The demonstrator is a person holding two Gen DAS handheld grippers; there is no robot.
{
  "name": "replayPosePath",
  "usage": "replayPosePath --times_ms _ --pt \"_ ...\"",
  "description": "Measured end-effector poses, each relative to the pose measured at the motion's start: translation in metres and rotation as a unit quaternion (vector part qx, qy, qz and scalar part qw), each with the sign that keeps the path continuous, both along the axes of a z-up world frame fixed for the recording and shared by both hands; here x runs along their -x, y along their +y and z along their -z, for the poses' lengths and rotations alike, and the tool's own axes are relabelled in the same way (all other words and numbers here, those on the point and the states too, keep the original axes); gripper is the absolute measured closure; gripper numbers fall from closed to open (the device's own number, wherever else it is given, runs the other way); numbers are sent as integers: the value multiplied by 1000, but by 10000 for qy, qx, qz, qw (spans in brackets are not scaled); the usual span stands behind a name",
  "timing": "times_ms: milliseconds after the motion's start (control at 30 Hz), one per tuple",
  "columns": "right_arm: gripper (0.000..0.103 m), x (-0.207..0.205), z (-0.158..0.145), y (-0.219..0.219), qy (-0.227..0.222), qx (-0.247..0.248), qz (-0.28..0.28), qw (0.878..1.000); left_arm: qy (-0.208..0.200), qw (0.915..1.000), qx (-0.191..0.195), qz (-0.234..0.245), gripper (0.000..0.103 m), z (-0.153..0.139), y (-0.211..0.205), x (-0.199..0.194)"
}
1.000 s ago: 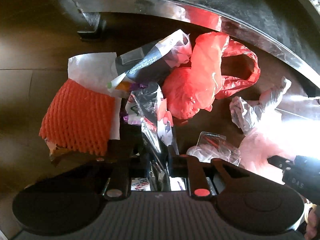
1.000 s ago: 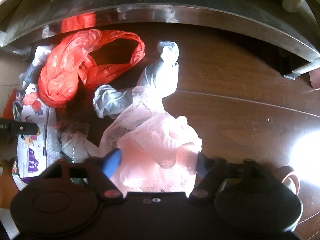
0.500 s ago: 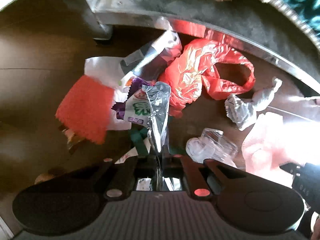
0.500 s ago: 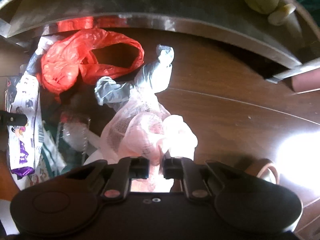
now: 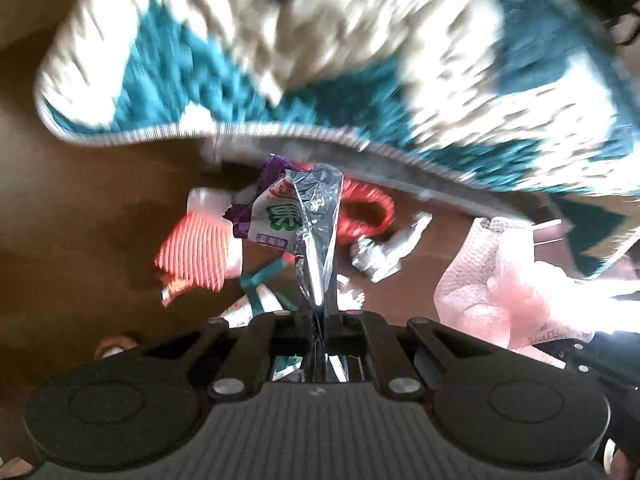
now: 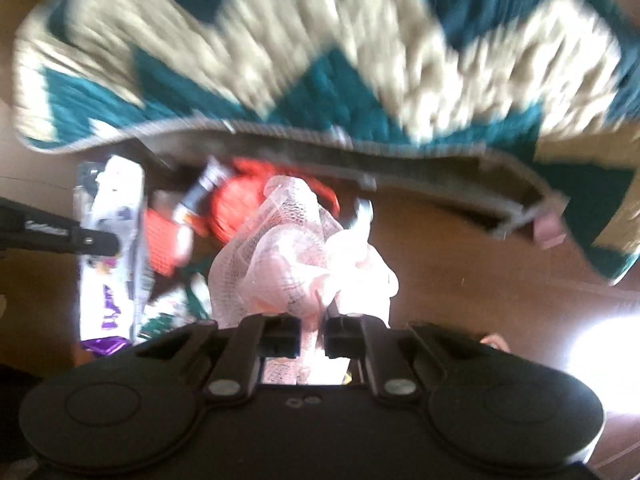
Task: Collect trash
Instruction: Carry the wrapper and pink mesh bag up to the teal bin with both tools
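Two grippers, each clamped on trash. Left gripper (image 5: 318,316), lower centre of its view, pinches a silvery snack wrapper (image 5: 316,220) that stands up between the closed fingers, clear of the floor. Right gripper (image 6: 312,330) grips a pink mesh bag (image 6: 288,248), bunched above its fingers at frame centre. Remaining litter lies on the dark wood floor (image 5: 80,220): orange foam net (image 5: 196,252) left of the wrapper, red plastic bag (image 5: 368,208) behind it, crumpled clear bag (image 5: 384,252) to the right. Teal-and-cream rug (image 5: 320,60) fills the upper frame, blurred
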State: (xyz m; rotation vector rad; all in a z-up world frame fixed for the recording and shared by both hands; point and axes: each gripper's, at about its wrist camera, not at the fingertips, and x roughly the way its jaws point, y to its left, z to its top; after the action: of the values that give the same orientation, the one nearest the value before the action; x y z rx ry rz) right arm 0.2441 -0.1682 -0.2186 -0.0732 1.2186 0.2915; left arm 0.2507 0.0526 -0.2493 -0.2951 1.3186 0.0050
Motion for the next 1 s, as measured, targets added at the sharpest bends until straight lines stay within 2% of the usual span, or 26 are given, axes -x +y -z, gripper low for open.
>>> replayPosePath --times_ms 200,467,667,700,867,1000 --pt "95 37 -91 -9 -861 -330 -63 9957 -1017 9947 36 135 99 -96 -10 33" --pt "95 73 -207 -15 -2122 -523 -144 9757 -2340 9717 84 322 99 -212 -18 70" --pt "96 71 -285 -16 -3029 -535 -257 9512 -3030 9524 -57 328 99 -286 -17 64" --pt "96 68 -296 -15 -3284 -545 -255 9426 -3145 9487 -90 317 99 -298 -17 62" --pt "96 48 -350 -10 -3780 -565 -258 9237 -3646 9298 -266 430 98 -357 -18 47" --pt "96 26 -390 -1 -4120 -512 -267 9093 -3888 9200 -320 381 98 -400 -18 20"
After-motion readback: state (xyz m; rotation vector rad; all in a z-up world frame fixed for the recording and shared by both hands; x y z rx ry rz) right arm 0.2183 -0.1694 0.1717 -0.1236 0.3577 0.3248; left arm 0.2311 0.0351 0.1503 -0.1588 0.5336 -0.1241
